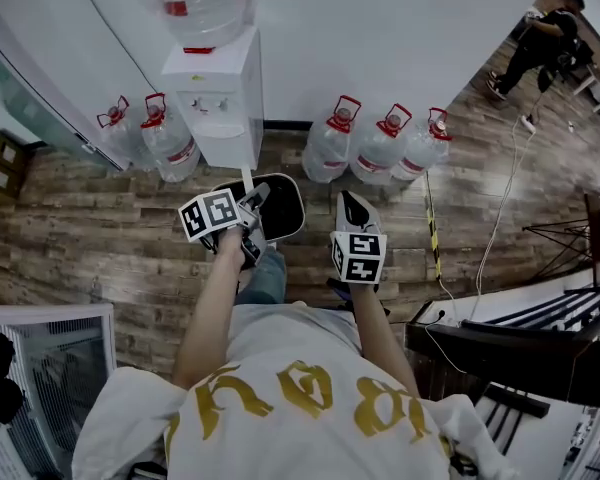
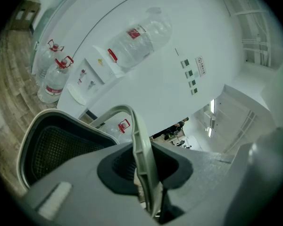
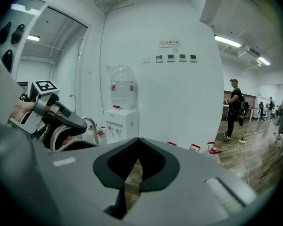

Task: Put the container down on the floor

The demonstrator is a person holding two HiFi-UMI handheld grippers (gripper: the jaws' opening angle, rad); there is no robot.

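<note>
The container (image 1: pixel 298 216) is a black bin with a pale grey rim and a grey hoop handle (image 2: pixel 142 159). It hangs above the wooden floor (image 1: pixel 100 228), in front of the person's knees. My left gripper (image 1: pixel 256 200) is shut on that handle, which runs between its jaws in the left gripper view, with the bin's mesh-lined inside (image 2: pixel 54 145) at lower left. My right gripper (image 1: pixel 348 206) is just right of the bin, apart from it and shut on nothing. From the right gripper view, the left gripper (image 3: pixel 80 123) and the bin (image 3: pixel 68 139) appear at the left.
A white water dispenser (image 1: pixel 220 98) stands against the wall right behind the bin. Large water bottles sit on the floor to its left (image 1: pixel 150 138) and right (image 1: pixel 380 146). A dark metal frame (image 1: pixel 500 348) is at right, a cable (image 1: pixel 500 218) crosses the floor, and a person (image 1: pixel 542 38) stands far right.
</note>
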